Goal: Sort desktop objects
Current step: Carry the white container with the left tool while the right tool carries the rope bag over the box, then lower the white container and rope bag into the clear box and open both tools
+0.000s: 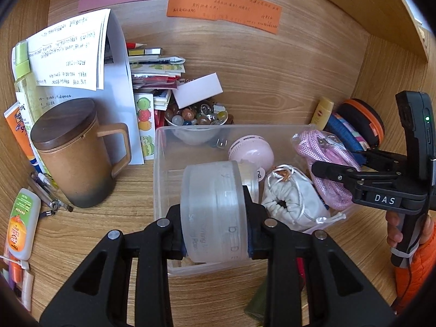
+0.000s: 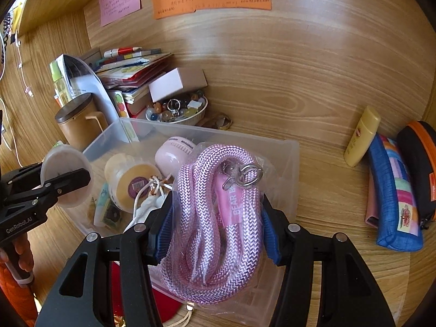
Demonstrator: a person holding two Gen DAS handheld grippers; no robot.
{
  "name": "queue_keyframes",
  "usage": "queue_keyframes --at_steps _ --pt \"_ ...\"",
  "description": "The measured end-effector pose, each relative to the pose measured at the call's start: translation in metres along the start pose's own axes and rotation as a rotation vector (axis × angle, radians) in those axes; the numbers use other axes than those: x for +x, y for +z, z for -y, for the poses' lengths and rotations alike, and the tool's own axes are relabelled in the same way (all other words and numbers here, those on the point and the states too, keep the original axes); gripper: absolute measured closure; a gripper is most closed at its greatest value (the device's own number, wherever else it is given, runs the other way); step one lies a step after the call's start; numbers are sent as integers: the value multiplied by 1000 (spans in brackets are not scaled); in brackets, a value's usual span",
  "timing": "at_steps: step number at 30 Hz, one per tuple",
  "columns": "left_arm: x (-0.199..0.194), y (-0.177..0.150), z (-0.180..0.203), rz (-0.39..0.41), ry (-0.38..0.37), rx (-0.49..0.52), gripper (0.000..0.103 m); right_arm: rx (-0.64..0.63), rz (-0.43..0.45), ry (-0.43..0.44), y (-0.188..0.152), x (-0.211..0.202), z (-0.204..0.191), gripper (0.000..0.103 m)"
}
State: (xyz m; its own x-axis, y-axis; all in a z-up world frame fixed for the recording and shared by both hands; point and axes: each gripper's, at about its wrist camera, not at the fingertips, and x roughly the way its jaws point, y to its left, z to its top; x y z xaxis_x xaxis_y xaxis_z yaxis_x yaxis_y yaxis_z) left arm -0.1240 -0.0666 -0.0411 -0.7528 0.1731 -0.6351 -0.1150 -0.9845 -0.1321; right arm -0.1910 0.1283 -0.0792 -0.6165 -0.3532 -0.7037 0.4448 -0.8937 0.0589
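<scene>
Your left gripper (image 1: pixel 215 215) pinches a frosted, cylindrical plastic jar (image 1: pixel 214 212) above the near end of the clear rectangular plastic bin (image 1: pixel 160 179). Your right gripper (image 2: pixel 215 220) clamps a bagged coil of braided pink rope (image 2: pixel 212 218) over the bin's right side. Inside it: a white drawstring cloth pouch (image 1: pixel 291 201), a smooth pink rounded case (image 1: pixel 252 154), a cream jar (image 2: pixel 130 182).

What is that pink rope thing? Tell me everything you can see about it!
The pink rope is a thick braided cord with a zigzag weave, coiled into loops inside a clear plastic bag. A silver metal clip and ring sit at its top, beside a pink tag with white letters. The right tool squeezes the bundle between its blue pads, holding it upright over the clear plastic bin. In the left wrist view it hangs at the bin's right end.
</scene>
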Motion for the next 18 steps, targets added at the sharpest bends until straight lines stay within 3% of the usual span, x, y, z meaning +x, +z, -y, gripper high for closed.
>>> queue_keyframes --at_steps 18 --pt "12 -4 2 -30 40 38 73 -56 -27 -32 -5 14 -14 48"
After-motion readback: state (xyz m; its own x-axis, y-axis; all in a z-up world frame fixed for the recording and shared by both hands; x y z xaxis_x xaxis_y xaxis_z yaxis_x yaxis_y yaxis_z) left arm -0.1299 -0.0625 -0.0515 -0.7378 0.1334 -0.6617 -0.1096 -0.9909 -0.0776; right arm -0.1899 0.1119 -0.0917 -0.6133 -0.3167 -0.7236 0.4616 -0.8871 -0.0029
